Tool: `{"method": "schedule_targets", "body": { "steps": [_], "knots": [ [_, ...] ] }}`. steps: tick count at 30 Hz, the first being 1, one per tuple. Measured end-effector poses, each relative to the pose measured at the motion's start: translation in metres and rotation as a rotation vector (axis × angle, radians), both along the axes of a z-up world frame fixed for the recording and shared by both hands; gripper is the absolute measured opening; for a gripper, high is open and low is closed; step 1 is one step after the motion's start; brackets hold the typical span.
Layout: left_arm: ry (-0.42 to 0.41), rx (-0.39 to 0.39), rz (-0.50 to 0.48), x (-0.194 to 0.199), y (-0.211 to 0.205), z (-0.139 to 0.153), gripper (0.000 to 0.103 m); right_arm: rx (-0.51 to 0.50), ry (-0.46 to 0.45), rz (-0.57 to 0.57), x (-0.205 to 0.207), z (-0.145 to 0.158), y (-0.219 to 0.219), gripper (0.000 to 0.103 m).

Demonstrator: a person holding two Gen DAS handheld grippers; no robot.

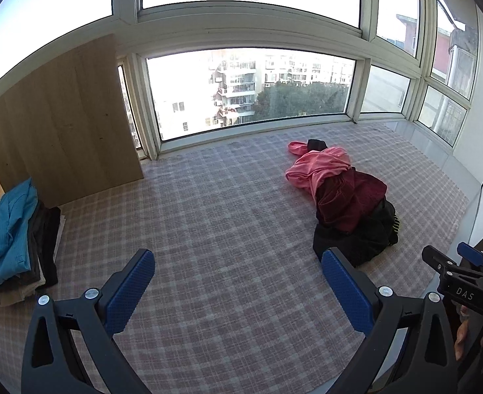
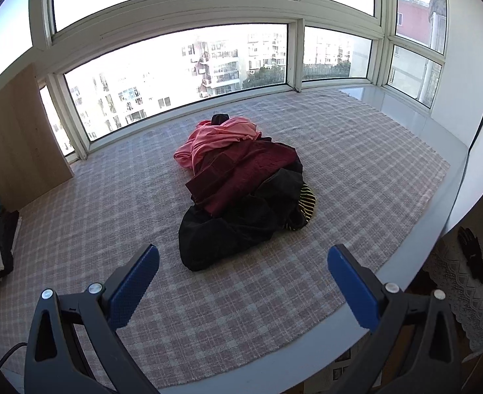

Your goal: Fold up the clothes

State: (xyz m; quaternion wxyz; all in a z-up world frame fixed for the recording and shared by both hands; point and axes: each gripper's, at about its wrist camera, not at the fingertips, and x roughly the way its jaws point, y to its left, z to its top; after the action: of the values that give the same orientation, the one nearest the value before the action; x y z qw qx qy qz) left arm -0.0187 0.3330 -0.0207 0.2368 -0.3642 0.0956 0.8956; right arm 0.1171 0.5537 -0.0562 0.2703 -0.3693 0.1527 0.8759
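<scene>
While our left gripper (image 1: 238,282) and right gripper (image 2: 243,277) hover spread wide and empty, unfolded clothes (image 2: 241,190) lie heaped mid-bench, a folded stack (image 1: 11,239) at its left edge.

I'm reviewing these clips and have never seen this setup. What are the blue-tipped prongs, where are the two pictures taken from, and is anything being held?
A person holds two hand grippers, each with its own fisheye camera looking along its fingers. One picture is from the left gripper, the other from the right gripper. Both are open and hold nothing. They hover above a pink-and-grey checked cloth by a bay window. On it lies an unfolded pile: a pink garment, a maroon garment and a black garment. At far left sits a folded stack topped by a blue shirt.
</scene>
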Motion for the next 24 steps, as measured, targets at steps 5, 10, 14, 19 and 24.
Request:
{"method": "schedule_targets", "body": {
  "steps": [5, 10, 14, 19, 24],
  "knots": [
    [-0.009, -0.019, -0.002, 0.0, 0.019, -0.006, 0.103, -0.103, 0.025, 0.051, -0.003, -0.019, 0.035, 0.103],
    [-0.017, -0.044, -0.008, 0.002, 0.037, -0.015, 0.102, -0.08, -0.029, 0.114, -0.015, -0.043, 0.063, 0.103],
    [-0.029, -0.053, -0.016, 0.002, 0.044, -0.02, 0.102, -0.112, -0.049, 0.109, -0.029, -0.064, 0.106, 0.098],
    [-0.072, -0.06, -0.011, -0.005, 0.047, -0.03, 0.102, -0.132, -0.127, 0.088, -0.069, -0.097, 0.156, 0.078],
    [-0.088, -0.09, 0.023, -0.013, 0.048, -0.04, 0.102, -0.088, -0.207, 0.144, -0.107, -0.122, 0.167, 0.078]
  ]
}}
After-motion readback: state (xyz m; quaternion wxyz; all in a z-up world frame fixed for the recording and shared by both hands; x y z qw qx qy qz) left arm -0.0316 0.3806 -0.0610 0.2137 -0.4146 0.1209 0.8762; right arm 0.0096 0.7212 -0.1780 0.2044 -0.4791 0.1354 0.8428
